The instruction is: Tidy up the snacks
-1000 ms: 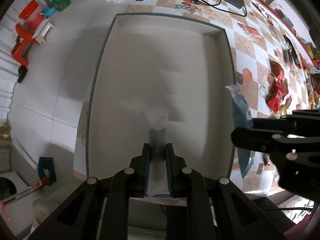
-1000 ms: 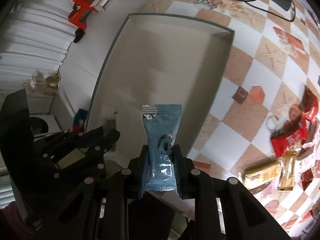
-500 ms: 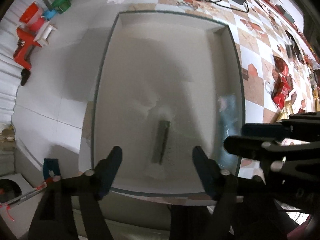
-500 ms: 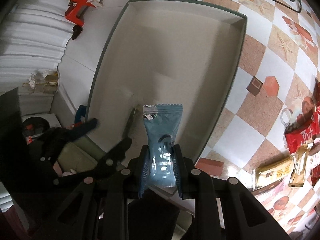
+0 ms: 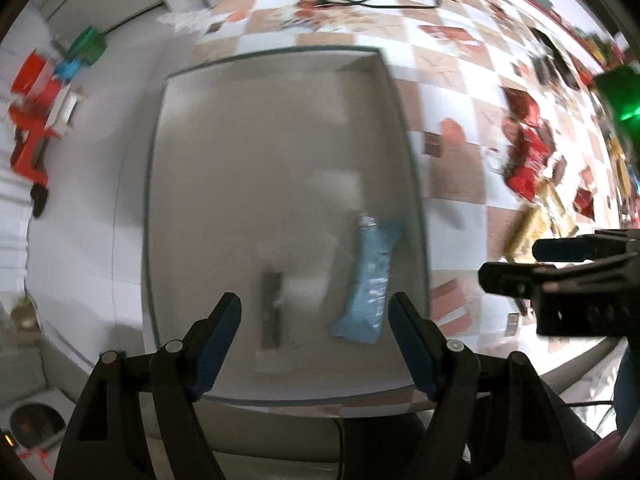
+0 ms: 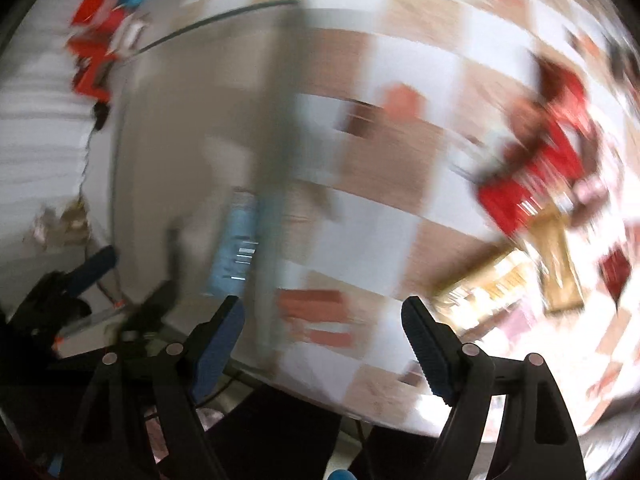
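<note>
Tray (image 5: 160, 184): sitting on the left of the surface (image 5: 460, 224).
Dark snack (image 5: 271, 312): lying in the tray, long way near to far.
Blue snack (image 5: 370, 280): lying just right of it.
Left fingers (image 5: 314, 344): standing wide open, holding nothing.
Right fingers (image 6: 322, 350): wide open, empty, nearer the red and gold snacks (image 6: 536, 196) far right.

— What's in the tray (image 5: 160, 184)?
— Two snacks, lying flat near its front edge: a blue wrapper (image 5: 370, 280) by the right wall, and a clear packet with a dark bar (image 5: 272, 308) left of it — apart, blurred.
</note>
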`<action>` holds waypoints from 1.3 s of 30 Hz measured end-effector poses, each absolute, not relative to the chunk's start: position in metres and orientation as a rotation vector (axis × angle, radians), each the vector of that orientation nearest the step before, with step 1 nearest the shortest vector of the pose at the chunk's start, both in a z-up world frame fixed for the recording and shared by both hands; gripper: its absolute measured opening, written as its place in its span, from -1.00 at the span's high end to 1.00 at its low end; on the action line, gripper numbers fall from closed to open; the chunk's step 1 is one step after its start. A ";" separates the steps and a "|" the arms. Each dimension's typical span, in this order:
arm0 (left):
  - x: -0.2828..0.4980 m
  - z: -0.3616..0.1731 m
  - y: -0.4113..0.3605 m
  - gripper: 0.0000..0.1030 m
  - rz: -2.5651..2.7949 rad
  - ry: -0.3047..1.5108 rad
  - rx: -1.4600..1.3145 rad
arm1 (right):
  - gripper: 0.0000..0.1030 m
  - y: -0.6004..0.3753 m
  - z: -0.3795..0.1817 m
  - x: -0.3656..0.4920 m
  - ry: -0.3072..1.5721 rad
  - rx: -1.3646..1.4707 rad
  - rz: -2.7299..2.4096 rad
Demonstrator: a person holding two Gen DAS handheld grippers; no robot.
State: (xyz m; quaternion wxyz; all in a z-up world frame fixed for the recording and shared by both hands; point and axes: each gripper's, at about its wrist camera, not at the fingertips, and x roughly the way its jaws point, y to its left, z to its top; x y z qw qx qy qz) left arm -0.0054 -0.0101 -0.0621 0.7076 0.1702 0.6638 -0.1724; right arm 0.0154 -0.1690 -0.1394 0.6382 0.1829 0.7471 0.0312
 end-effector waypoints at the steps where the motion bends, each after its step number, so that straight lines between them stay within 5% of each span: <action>1: -0.007 -0.061 -0.017 -0.53 -0.399 1.471 0.388 | -0.59 -0.182 -0.143 0.010 1.714 0.442 0.036; 15: -0.023 -0.065 -0.097 -0.55 -0.569 1.446 0.537 | -0.59 -0.306 -0.183 -0.071 1.777 0.676 -0.295; 39: -0.061 -0.144 -0.222 -0.56 -0.694 1.530 0.773 | -0.60 -0.388 -0.200 -0.189 1.824 0.784 -0.348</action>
